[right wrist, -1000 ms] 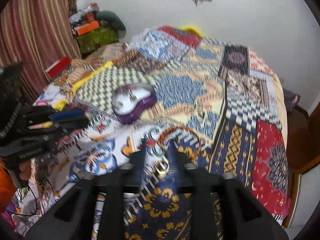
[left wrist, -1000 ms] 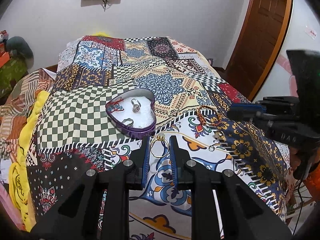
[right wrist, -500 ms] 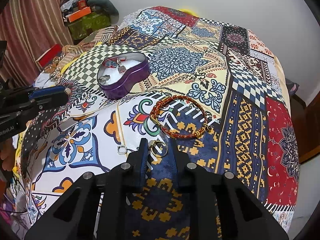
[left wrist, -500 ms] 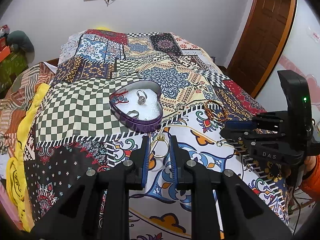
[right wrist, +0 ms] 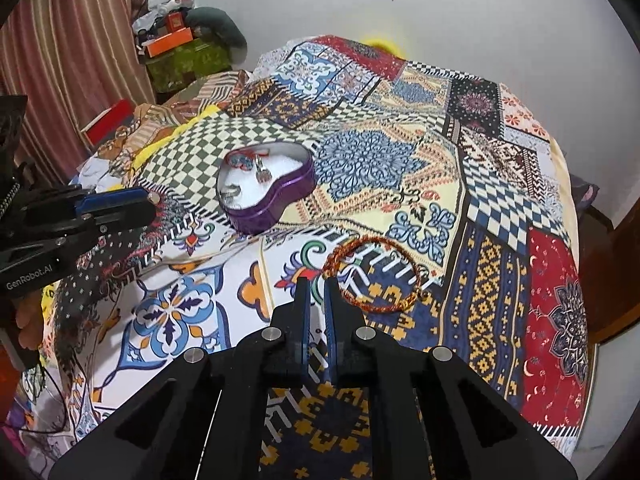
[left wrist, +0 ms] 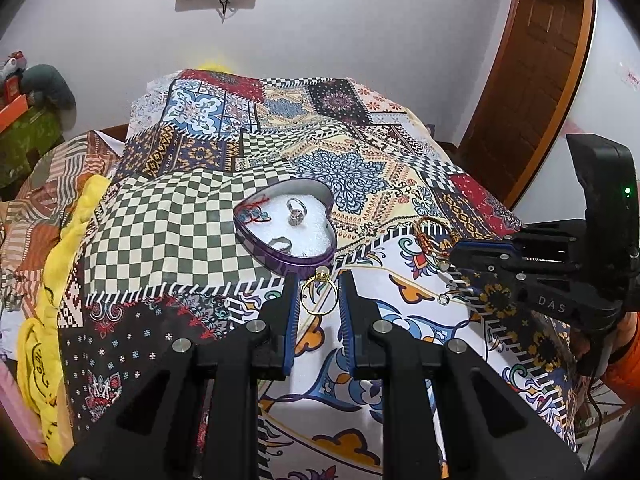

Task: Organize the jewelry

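My left gripper (left wrist: 319, 294) is shut on a gold ring (left wrist: 319, 295), held upright between the pads just in front of the purple heart-shaped tin (left wrist: 289, 257). The tin holds a silver ring (left wrist: 295, 213), a red-thread piece (left wrist: 253, 211) and another silver piece (left wrist: 281, 243); it also shows in the right wrist view (right wrist: 272, 204). My right gripper (right wrist: 315, 284) has its jaws nearly together, low over the bedspread beside a red-and-gold woven bracelet (right wrist: 376, 274). I cannot see anything between its pads. A small silver ring (left wrist: 442, 299) lies on the cloth near it.
Everything lies on a patchwork bedspread (left wrist: 192, 216) over a bed. A yellow cloth (left wrist: 60, 264) runs along the left edge. A wooden door (left wrist: 532, 80) stands at the right. Boxes and clutter (right wrist: 180, 48) sit by the curtain.
My right gripper moved forward to the bracelet's near edge and its jaws narrowed; the gold ring between them a moment ago no longer shows. My left gripper keeps its ring, slightly nearer the tin.
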Available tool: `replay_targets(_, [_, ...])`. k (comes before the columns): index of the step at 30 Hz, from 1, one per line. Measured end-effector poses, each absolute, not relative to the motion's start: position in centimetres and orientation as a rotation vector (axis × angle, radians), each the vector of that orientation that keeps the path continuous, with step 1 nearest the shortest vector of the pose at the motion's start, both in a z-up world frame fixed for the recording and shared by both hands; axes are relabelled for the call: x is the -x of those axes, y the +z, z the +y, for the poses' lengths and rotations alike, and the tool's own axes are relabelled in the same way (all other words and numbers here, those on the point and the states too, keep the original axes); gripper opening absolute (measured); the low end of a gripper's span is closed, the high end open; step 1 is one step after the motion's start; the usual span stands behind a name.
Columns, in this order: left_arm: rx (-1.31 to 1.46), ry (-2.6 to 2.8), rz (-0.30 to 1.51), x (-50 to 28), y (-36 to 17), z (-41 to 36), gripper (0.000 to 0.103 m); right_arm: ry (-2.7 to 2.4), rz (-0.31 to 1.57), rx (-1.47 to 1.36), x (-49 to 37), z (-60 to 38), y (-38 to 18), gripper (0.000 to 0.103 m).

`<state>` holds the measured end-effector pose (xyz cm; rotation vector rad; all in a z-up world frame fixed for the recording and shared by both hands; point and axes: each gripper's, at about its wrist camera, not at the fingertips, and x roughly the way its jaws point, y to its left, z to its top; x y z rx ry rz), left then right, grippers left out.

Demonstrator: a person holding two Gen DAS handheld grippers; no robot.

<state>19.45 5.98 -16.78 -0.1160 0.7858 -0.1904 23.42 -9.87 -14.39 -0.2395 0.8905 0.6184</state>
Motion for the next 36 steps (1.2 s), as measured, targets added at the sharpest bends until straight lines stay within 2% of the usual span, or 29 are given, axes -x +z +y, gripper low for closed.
replay_targets(4, [0.122, -0.186, 0.782, -19.5, -16.7, 6.5, 0.018, 0.604, 0.878, 0.197, -23.8, -10.9, -13.8, 0.007])
replay_targets(6, [0.127, -0.191, 0.786, -19.3, -16.9, 6.7, 0.018, 0.59, 0.899, 0.192, -23.9, -11.5, -14.0, 0.014])
replay_targets(8, [0.123, -0.193, 0.797, -19.0, -17.3, 6.9, 0.018, 0.59, 0.916, 0.186, -23.9, -11.8, -14.3, 0.034])
replay_targets(9, [0.12, -0.191, 0.803, -18.9, -17.6, 7.0, 0.018, 0.587, 0.917, 0.194, -23.7, -11.9, -14.7, 0.036])
replay_targets(17, [0.118, -0.176, 0.867, -18.9, -19.7, 7.8, 0.018, 0.599, 0.956, 0.236, -23.3, -11.1, -16.5, 0.036])
replay_targets(27, [0.137, -0.195, 0.852, -18.7, -19.7, 7.5, 0.018, 0.615, 0.952, 0.279, -23.8, -10.1, -17.0, 0.034])
replay_targets(33, [0.15, -0.191, 0.859, -18.6, -20.0, 7.5, 0.018, 0.594, 0.967, 0.258, -24.9, -10.3, -17.3, 0.018])
replay_targets(36, [0.151, -0.186, 0.854, -18.4, -19.9, 7.6, 0.018, 0.594, 0.959, 0.261, -24.8, -10.3, -17.5, 0.016])
